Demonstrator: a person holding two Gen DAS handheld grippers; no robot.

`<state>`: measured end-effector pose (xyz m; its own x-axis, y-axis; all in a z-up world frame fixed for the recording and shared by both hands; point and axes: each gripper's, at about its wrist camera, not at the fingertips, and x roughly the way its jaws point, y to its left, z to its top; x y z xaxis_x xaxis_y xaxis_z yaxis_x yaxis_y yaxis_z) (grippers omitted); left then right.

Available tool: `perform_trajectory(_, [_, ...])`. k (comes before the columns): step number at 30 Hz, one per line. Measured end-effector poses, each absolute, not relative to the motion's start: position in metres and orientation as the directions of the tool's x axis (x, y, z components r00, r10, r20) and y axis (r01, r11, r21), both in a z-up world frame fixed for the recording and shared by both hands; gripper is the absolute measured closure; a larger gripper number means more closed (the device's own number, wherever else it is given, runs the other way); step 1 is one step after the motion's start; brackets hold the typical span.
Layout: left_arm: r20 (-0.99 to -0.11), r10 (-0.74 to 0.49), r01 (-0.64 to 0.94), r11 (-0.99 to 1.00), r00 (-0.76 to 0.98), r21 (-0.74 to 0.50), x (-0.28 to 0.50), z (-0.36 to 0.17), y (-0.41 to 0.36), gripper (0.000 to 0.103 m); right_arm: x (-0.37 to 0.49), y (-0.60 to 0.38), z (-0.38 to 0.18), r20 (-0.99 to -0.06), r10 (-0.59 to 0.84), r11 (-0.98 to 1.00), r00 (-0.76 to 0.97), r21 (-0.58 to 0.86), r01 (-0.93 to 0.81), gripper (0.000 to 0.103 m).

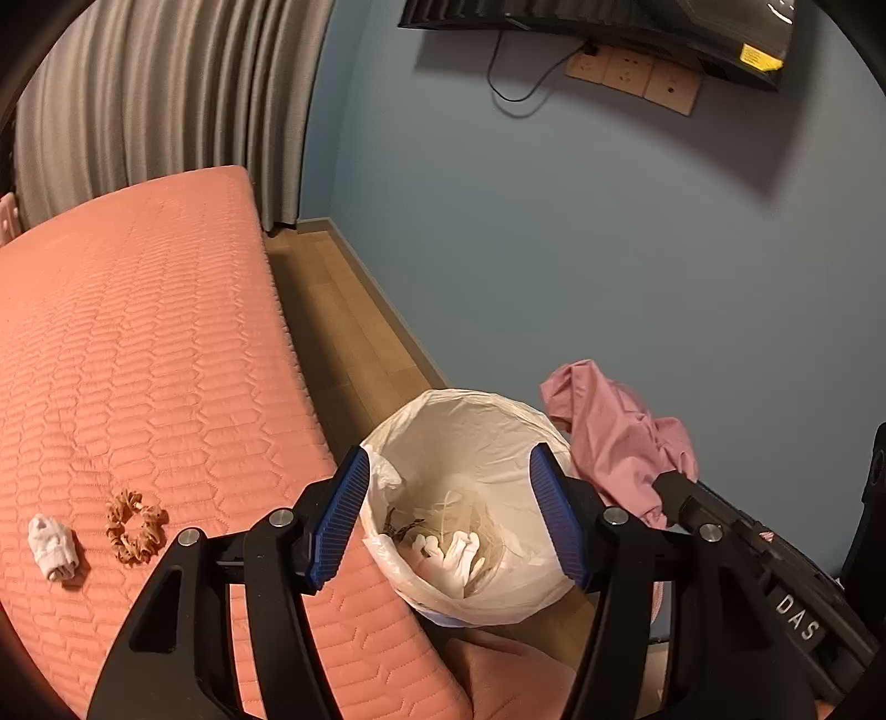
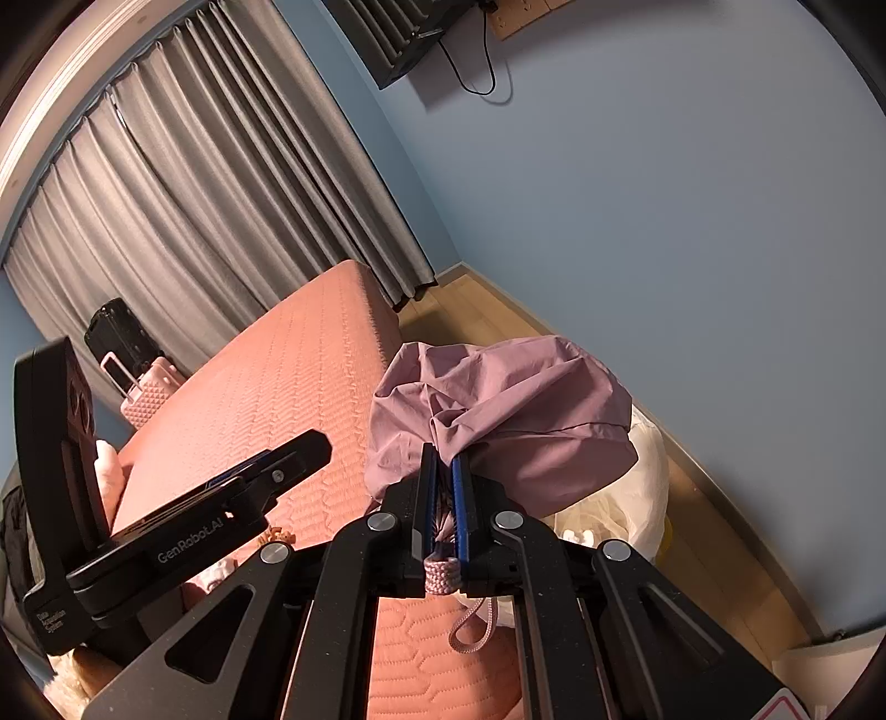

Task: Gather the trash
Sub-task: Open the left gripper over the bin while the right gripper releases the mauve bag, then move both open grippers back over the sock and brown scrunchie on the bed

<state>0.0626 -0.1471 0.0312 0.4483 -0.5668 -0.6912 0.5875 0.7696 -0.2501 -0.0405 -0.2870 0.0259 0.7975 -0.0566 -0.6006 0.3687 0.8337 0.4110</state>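
A trash bin (image 1: 459, 400) with a white liner stands on the floor against the bed's edge; crumpled white tissue (image 1: 451, 554) and dry scraps lie inside. My left gripper (image 1: 449, 459) hangs open right over the bin, nothing between its blue pads. On the pink bed (image 1: 138, 332) lie a crumpled white tissue (image 1: 51, 545) and a brown scrunchie (image 1: 134, 526). My right gripper (image 2: 443, 451) is shut on a mauve cloth (image 2: 515, 404) with a drawstring, held up beside the bin liner (image 2: 637, 498). The same cloth (image 1: 614, 437) shows right of the bin in the left wrist view.
Grey curtains (image 1: 166, 111) hang behind the bed and a blue wall (image 1: 554, 249) runs along a narrow strip of wooden floor (image 1: 343, 332). A screen (image 1: 609, 22) with a dangling cable is mounted high on the wall. A pink suitcase (image 2: 147, 399) stands past the bed.
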Motion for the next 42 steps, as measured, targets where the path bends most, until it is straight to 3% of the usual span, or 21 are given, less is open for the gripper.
perform_trajectory(17, [-0.695,-0.529,0.525,0.813,0.487,-0.251,0.067,0.028,-0.126,0.041,-0.040,-0.277,0.027,-0.591,-0.053,0.851,0.805,0.395,0.347,0.089])
perform_trajectory(20, [-0.695,-0.522,0.515,0.820,0.495,-0.249,0.067,0.027,-0.122,0.040,-0.040,-0.275,0.030,-0.586,-0.060,0.853,0.808,0.391,0.347,0.078])
perform_trajectory(34, [-0.692,-0.510,0.480,0.837,0.510,-0.263,0.070,0.026,-0.102,0.039,-0.031,-0.258,0.035,-0.593,-0.029,0.874,0.805,0.376,0.309,0.078])
perform_trajectory(42, [-0.695,-0.495,0.437,0.855,0.522,-0.280,0.073,0.021,-0.081,0.039,-0.025,-0.237,0.036,-0.605,-0.009,0.892,0.796,0.355,0.280,0.068])
